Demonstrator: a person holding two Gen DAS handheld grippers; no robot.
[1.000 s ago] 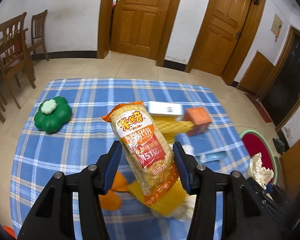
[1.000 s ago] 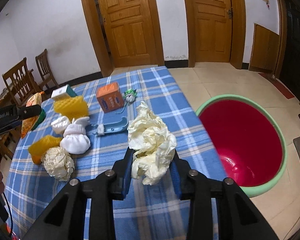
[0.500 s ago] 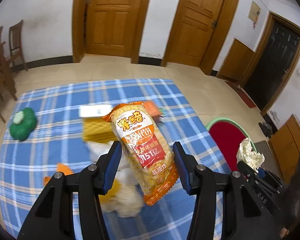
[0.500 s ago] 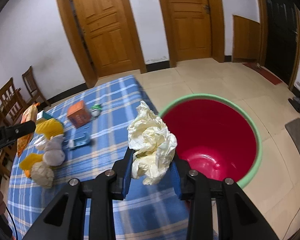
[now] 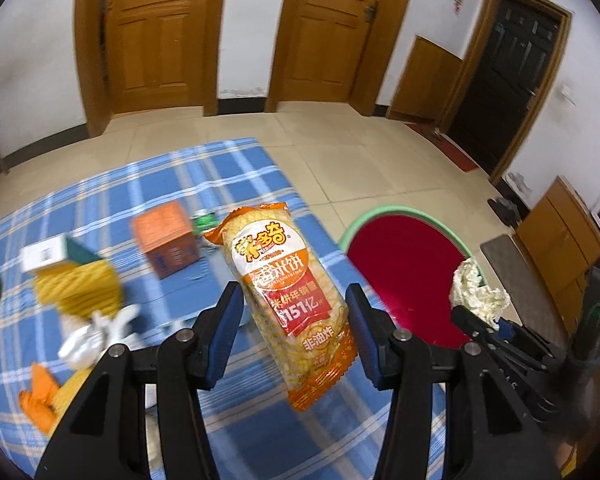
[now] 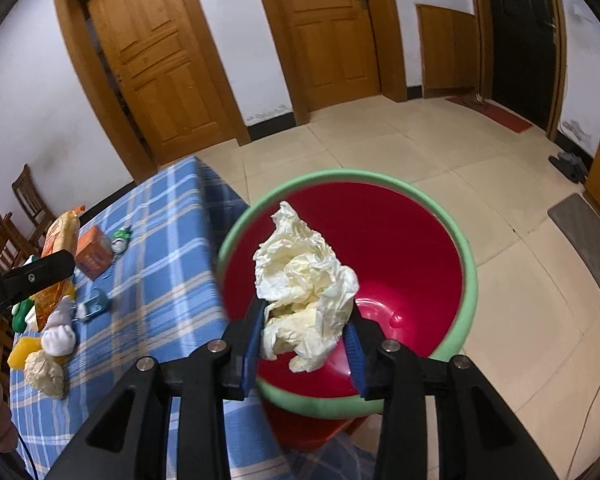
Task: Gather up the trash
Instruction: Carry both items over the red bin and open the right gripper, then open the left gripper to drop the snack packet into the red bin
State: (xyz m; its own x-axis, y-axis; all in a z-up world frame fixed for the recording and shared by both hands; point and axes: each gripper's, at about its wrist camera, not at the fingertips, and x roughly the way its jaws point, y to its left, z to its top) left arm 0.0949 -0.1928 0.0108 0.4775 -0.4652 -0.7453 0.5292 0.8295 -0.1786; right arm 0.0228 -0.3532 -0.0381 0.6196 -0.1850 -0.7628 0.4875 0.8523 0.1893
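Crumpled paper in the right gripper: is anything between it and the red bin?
Nothing visible. The crumpled paper hangs between the right gripper pads directly over the red bin, whose open mouth lies clear below.

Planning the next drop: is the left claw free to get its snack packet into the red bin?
Probably not yet: the right claw holds crumpled paper over the red bin.

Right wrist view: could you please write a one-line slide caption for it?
Right tongs hold crumpled paper over the red bin beside the checked table.
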